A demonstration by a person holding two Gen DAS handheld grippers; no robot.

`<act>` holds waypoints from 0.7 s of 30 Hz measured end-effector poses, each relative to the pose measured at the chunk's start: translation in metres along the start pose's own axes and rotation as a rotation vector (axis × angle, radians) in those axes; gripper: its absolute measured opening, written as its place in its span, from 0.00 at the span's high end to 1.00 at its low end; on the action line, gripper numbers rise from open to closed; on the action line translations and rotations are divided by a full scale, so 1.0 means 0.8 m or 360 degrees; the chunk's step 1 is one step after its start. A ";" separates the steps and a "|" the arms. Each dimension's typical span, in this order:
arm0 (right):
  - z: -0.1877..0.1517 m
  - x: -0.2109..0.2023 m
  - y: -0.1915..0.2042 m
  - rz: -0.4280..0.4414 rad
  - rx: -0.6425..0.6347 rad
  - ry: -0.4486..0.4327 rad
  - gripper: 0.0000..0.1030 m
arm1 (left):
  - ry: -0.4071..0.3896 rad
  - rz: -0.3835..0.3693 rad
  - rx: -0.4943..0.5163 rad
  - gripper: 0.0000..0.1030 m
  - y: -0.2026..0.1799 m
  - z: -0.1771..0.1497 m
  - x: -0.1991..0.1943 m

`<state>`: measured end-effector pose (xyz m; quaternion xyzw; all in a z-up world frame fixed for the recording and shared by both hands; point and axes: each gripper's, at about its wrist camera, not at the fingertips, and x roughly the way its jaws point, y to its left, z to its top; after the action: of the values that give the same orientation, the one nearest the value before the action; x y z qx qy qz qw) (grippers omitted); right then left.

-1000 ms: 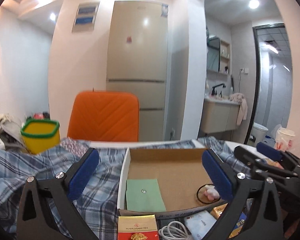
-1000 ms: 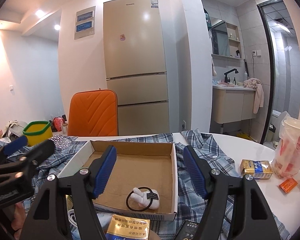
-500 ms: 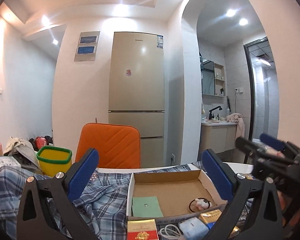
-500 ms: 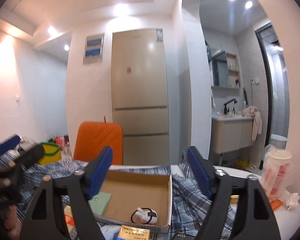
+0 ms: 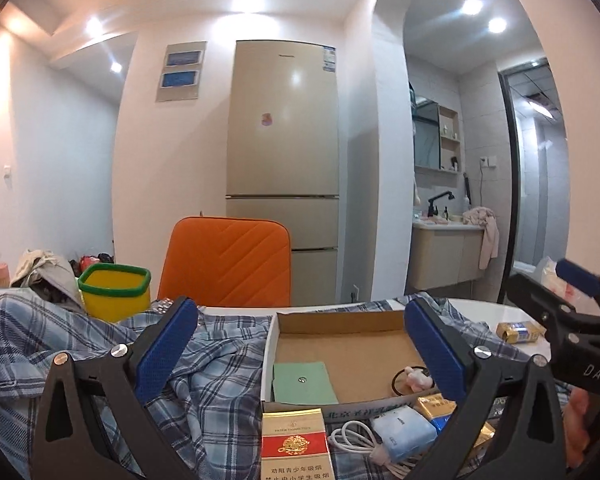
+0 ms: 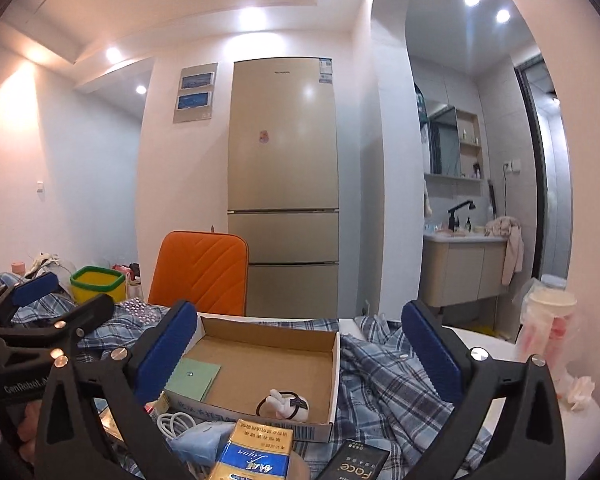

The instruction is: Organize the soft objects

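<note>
A blue checked shirt [image 5: 220, 360] lies crumpled across the table around an open cardboard box [image 5: 340, 318]. Inside the box are a black hair tie with a white plush charm [image 5: 410, 376] and a green pouch [image 5: 302, 382]. My left gripper [image 5: 298, 316] stands open, short of the box, with nothing between its pads. My right gripper [image 6: 300, 316] hovers before the same box [image 6: 268, 336], its jaws opening and empty. From there the hair tie [image 6: 284, 400] sits near the box's front wall, and the shirt [image 6: 388, 376] spreads to the right. Each gripper shows in the other's view, left gripper [image 6: 60, 300] and right gripper [image 5: 556, 292].
In front of the box lie a red cigarette pack [image 5: 294, 444], a white cable [image 5: 352, 436] and a blue charger [image 5: 404, 432]. A yellow bin [image 5: 114, 290] and an orange chair [image 5: 228, 264] stand behind the table. A bagged paper cup [image 6: 548, 320] stands at the right.
Both grippers have drawn back from the box and tilted up, so more wall and ceiling show. The right jaws have spread wider. The hair tie stays in the box.
</note>
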<state>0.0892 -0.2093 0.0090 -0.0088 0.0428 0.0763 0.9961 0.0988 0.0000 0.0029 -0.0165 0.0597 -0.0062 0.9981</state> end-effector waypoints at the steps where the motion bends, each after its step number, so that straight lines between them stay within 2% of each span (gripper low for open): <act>1: 0.000 0.001 -0.002 -0.0001 0.0006 0.0004 0.00 | -0.0010 -0.0003 -0.0010 0.00 0.001 -0.001 -0.002; 6: 0.000 0.000 -0.004 -0.0009 0.0017 0.0004 0.00 | -0.0042 -0.0005 -0.0015 0.00 0.004 -0.001 -0.008; 9: 0.000 0.001 -0.004 -0.0009 0.0016 0.0002 0.00 | -0.0001 -0.0029 0.0046 0.00 0.000 0.005 -0.012; 13: 0.001 0.002 -0.004 -0.0003 0.0006 0.0004 0.00 | -0.0026 -0.0048 0.0104 0.00 0.002 0.006 -0.030; 17: 0.001 0.003 -0.004 0.0001 0.0006 0.0013 0.00 | 0.0034 -0.0065 0.0134 0.00 0.003 -0.010 -0.027; 21: 0.001 0.005 -0.004 -0.0003 0.0014 0.0023 0.00 | 0.0073 -0.0054 0.0100 0.00 0.007 -0.011 -0.018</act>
<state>0.0939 -0.2117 0.0093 -0.0050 0.0504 0.0751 0.9959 0.0836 0.0055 -0.0046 0.0139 0.0819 -0.0253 0.9962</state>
